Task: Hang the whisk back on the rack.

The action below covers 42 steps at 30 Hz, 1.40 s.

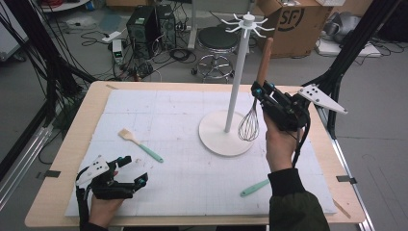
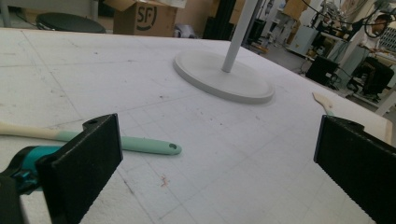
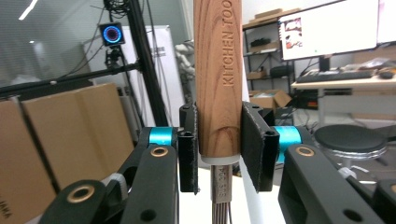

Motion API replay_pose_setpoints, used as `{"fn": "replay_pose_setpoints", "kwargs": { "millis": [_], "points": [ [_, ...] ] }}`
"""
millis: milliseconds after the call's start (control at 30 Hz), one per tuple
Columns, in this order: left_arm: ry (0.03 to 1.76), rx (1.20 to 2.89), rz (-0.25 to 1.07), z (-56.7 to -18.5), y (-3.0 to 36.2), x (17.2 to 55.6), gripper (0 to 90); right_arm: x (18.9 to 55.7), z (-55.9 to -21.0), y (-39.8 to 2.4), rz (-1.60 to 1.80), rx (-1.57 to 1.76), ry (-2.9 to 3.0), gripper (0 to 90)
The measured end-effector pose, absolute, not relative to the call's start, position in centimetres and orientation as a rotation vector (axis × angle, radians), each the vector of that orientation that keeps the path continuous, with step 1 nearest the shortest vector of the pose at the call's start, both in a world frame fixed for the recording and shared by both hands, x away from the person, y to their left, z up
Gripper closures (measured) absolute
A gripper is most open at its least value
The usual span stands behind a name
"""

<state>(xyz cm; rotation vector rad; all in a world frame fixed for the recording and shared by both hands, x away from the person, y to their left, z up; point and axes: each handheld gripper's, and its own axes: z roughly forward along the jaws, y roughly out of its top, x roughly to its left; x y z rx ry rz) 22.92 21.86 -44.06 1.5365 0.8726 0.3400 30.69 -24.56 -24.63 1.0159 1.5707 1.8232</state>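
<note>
A whisk with a wooden handle and a wire head hangs upright above the table, just right of the white hook stand. My right gripper is shut on the lower end of that handle. In the right gripper view both pads press the handle between them. My left gripper rests at the near left of the mat, its jaws wide apart with nothing between them.
A mint-handled spatula lies ahead of the left gripper. A second mint handle lies by the right forearm. The stand's round base sits on the white mat. Boxes, a stool and cables stand beyond the table.
</note>
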Motion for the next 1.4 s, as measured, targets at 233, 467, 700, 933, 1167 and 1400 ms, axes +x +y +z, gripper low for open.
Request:
{"fn": "replay_pose_setpoints", "kwargs": {
  "millis": [233, 467, 700, 933, 1167, 1400],
  "points": [
    [0.872, 1.534, 0.343, -44.0, 22.0, 22.9, 1.7, 31.0, -23.8, -24.3, 1.831, 1.003, 1.566, 70.0],
    [0.869, 1.531, 0.344, -43.9, 22.0, 22.9, 1.7, 31.5, -23.6, -24.3, 1.845, 1.009, 1.576, 70.0],
    [0.868, 1.526, 0.342, -43.9, 22.1, 22.9, 1.7, 32.1, -23.6, -24.0, 1.83, 1.019, 1.585, 69.9],
    [0.866, 1.529, 0.341, -43.9, 22.0, 22.9, 1.7, 32.9, -23.4, -23.8, 1.821, 1.032, 1.591, 69.9],
    [0.867, 1.525, 0.34, -43.9, 22.1, 22.8, 1.7, 33.0, -23.3, -23.6, 1.819, 1.04, 1.6, 69.9],
    [0.865, 1.529, 0.339, -43.9, 21.9, 22.8, 1.7, 32.6, -23.2, -23.2, 1.807, 1.02, 1.624, 70.0]
  ]
}}
